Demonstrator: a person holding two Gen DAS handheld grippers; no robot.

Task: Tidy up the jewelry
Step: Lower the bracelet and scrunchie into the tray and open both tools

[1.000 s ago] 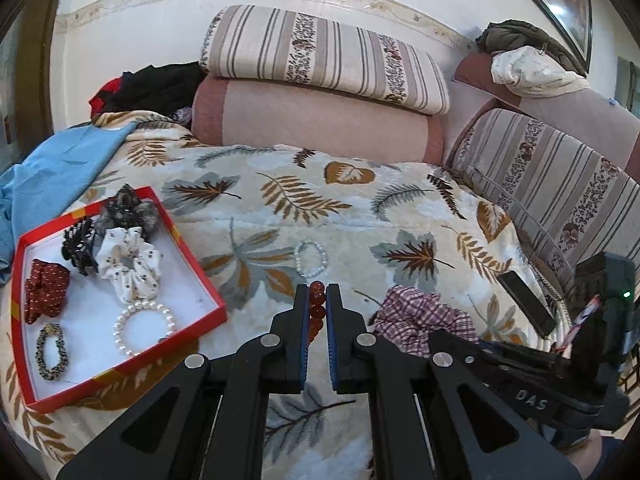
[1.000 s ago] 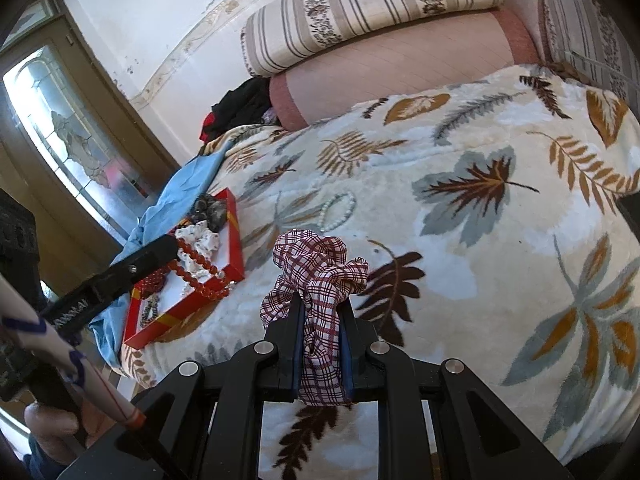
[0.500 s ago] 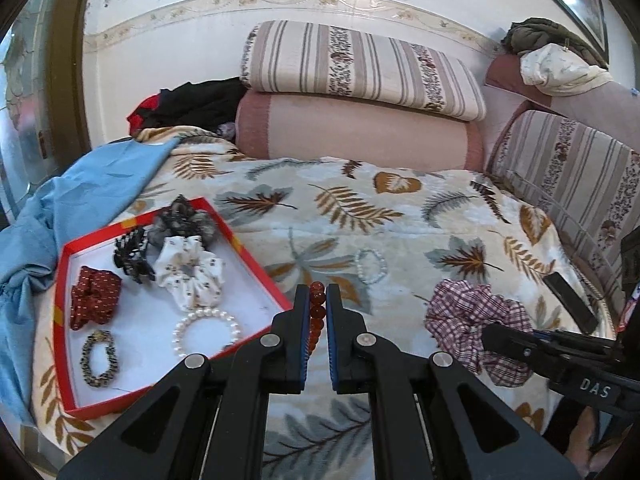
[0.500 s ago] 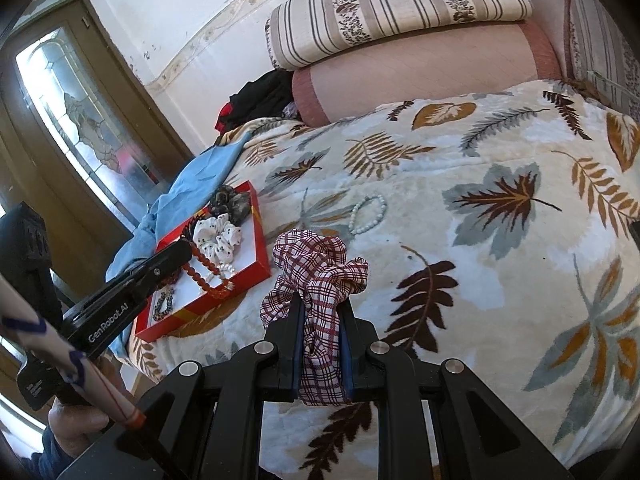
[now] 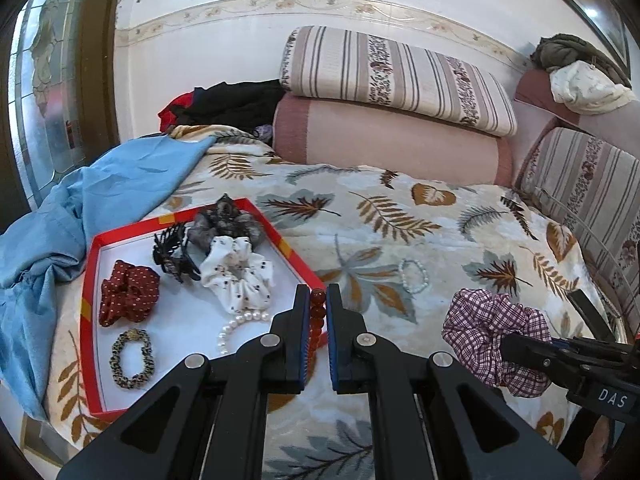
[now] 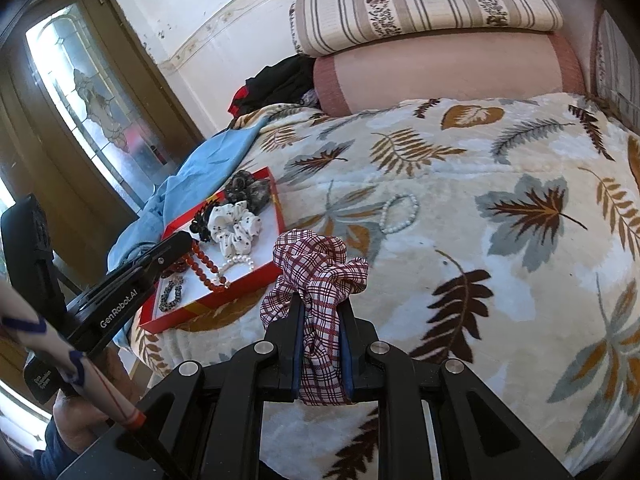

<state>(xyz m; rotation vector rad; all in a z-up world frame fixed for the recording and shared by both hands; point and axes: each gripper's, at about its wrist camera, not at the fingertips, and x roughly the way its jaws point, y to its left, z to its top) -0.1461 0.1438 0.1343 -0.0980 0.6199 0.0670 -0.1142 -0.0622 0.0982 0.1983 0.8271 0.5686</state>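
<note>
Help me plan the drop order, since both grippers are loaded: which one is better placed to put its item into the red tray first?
Probably the left gripper: its red bead bracelet already hangs over the red tray. The right gripper, holding the plaid scrunchie, is over the blanket beside it.

I see the tray (image 5: 298, 268) lying on the blanket (image 5: 400, 216), a cloth (image 5: 100, 200) just left of it. In the tray lie scrunchies (image 5: 240, 276), a clip (image 5: 172, 252) and bracelets (image 5: 130, 358). Right of the tray, apart on the blanket, lies another bracelet (image 5: 414, 276); pillows (image 5: 392, 128) sit behind.
</note>
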